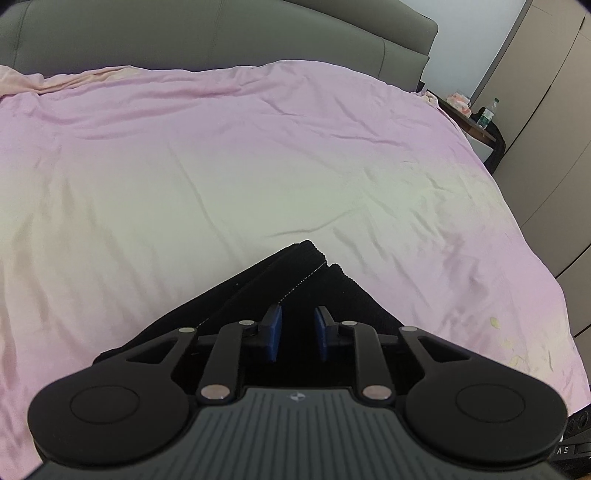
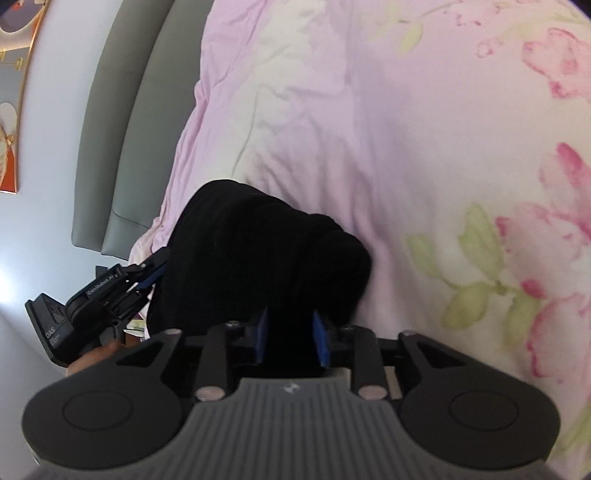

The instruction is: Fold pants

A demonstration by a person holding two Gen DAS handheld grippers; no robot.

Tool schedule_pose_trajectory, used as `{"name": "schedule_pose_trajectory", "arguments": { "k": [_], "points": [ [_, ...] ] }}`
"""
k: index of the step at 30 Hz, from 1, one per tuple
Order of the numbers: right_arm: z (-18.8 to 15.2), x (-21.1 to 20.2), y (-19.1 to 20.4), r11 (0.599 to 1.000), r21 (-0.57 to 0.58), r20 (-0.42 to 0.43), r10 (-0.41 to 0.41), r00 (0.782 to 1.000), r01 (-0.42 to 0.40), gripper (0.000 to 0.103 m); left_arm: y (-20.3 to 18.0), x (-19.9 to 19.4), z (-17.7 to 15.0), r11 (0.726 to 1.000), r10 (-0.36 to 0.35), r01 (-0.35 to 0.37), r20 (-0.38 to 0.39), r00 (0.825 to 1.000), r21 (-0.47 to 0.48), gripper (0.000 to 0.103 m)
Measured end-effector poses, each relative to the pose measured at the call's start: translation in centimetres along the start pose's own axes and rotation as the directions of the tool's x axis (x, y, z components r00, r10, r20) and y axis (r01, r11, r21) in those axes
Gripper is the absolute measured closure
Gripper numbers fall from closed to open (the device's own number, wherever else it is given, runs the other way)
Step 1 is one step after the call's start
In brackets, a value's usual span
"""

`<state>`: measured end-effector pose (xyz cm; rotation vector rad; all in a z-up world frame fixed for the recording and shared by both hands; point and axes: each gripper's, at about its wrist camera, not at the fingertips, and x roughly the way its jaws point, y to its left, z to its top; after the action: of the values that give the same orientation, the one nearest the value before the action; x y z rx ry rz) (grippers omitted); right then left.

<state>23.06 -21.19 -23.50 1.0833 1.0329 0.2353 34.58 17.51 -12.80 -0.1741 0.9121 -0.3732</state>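
Note:
The black pants lie on the pink bed cover, a ribbed end pointing away from me in the left wrist view. My left gripper has black fabric between its blue pads with a gap showing. In the right wrist view the pants are a bunched dark mass lifted off the cover. My right gripper has its blue pads set around the fabric. The left gripper shows at the left of that view, gripping the far edge of the pants.
The pink bed cover fills most of the view, with a floral part at the right. A grey headboard runs along the back. A bedside table with a bottle and a wardrobe stand at the right.

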Motion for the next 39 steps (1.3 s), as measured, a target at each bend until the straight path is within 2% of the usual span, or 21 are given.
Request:
{"name": "schedule_pose_trajectory", "arguments": {
  "k": [1,2,3,4,5,7,10,12,14,16,17,18,20,24,25,27,30,32,34,37,39],
  "points": [
    [0.3,-0.4,0.0,0.999,-0.019,-0.018,-0.029,0.999,0.028,0.073,-0.2,-0.8,-0.1,1.000,0.013,-0.013,0.013,1.000,0.009,0.065],
    [0.7,-1.0,0.2,0.999,-0.050,-0.024,-0.024,0.999,0.023,0.071,-0.4,-1.8,-0.3,0.999,0.023,-0.024,0.031,0.999,0.024,0.048],
    [1.2,-1.9,0.5,0.996,-0.086,-0.007,0.003,1.000,-0.004,0.068,-0.7,-3.0,-0.7,0.998,0.028,-0.030,0.053,0.998,0.047,0.038],
    [1.8,-2.8,1.1,0.991,-0.130,0.022,0.022,1.000,-0.019,0.054,-0.9,-4.2,-1.2,0.997,0.029,-0.034,0.076,0.997,0.062,0.024],
    [2.5,-3.6,1.9,0.983,-0.184,0.051,0.033,0.998,-0.023,0.041,-1.0,-5.6,-1.8,0.997,0.035,-0.042,0.099,0.994,0.068,0.016],
    [3.9,-4.4,4.0,0.946,-0.323,0.099,0.043,0.994,-0.009,0.040,-0.8,-7.8,-3.3,0.998,0.038,-0.045,0.139,0.990,0.047,0.016],
    [5.9,-3.1,6.6,0.863,-0.499,0.128,-0.018,0.992,0.080,0.043,-0.1,-10.2,-5.5,0.999,0.011,-0.002,0.169,0.986,-0.054,0.016],
    [7.6,-1.3,6.6,0.866,-0.489,0.129,-0.045,0.991,0.103,0.047,0.0,-11.1,-7.2,0.995,-0.007,0.025,0.187,0.982,-0.099,0.016],
    [9.4,0.8,5.6,0.901,-0.434,0.076,0.016,0.997,0.018,0.060,0.0,-11.7,-8.4,0.992,-0.009,0.034,0.200,0.980,-0.124,0.016],
    [10.5,3.2,4.6,0.916,-0.396,-0.008,0.065,0.998,-0.063,0.063,0.3,-12.0,-9.5,0.988,-0.006,0.037,0.203,0.979,-0.149,0.016],
    [10.5,4.4,4.1,0.919,-0.386,-0.085,0.049,0.995,-0.078,0.064,0.4,-12.1,-9.7,0.987,-0.005,0.037,0.198,0.980,-0.158,0.016],
    [10.0,5.2,3.8,0.914,-0.399,-0.163,0.011,0.987,-0.076,0.064,0.6,-12.3,-10.0,0.986,-0.001,0.034,0.195,0.981,-0.166,0.016],
    [7.6,4.5,3.6,0.865,-0.499,-0.172,-0.049,0.984,-0.044,0.064,0.8,-12.8,-10.4,0.986,0.006,0.027,0.195,0.981,-0.167,0.016],
    [5.9,3.0,2.7,0.823,-0.567,-0.236,-0.141,0.961,-0.019,0.068,1.0,-12.9,-10.7,0.987,0.039,-0.010,0.178,0.983,-0.162,0.016],
    [5.5,2.7,3.1,0.794,-0.608,-0.236,-0.182,0.954,0.002,0.071,1.0,-12.9,-10.7,0.985,0.050,-0.021,0.172,0.984,-0.169,0.016],
    [4.8,1.8,4.2,0.730,-0.682,-0.187,-0.237,0.953,0.048,0.068,0.8,-12.8,-11.1,0.981,0.076,-0.044,0.165,0.983,-0.188,0.016],
    [4.6,0.4,6.0,0.668,-0.739,-0.117,-0.255,0.960,0.088,0.066,0.5,-12.9,-11.4,0.973,0.109,-0.072,0.160,0.981,-0.221,0.016],
    [4.6,-0.2,7.3,0.618,-0.778,-0.070,-0.265,0.962,0.114,0.060,0.3,-12.8,-11.6,0.967,0.114,-0.074,0.153,0.982,-0.245,0.015],
    [5.0,-0.2,8.3,0.593,-0.797,-0.053,-0.262,0.964,0.117,0.057,0.4,-12.6,-11.5,0.959,0.118,-0.077,0.137,0.983,-0.274,0.014],
    [6.0,0.2,9.4,0.582,-0.805,-0.041,-0.247,0.968,0.114,0.048,0.4,-11.8,-11.7,0.944,0.110,-0.067,0.116,0.987,-0.324,0.014],
    [6.6,0.5,9.8,0.576,-0.809,-0.032,-0.244,0.969,0.118,0.047,0.5,-11.2,-11.9,0.931,0.093,-0.049,0.105,0.990,-0.361,0.014]
  ]
}}
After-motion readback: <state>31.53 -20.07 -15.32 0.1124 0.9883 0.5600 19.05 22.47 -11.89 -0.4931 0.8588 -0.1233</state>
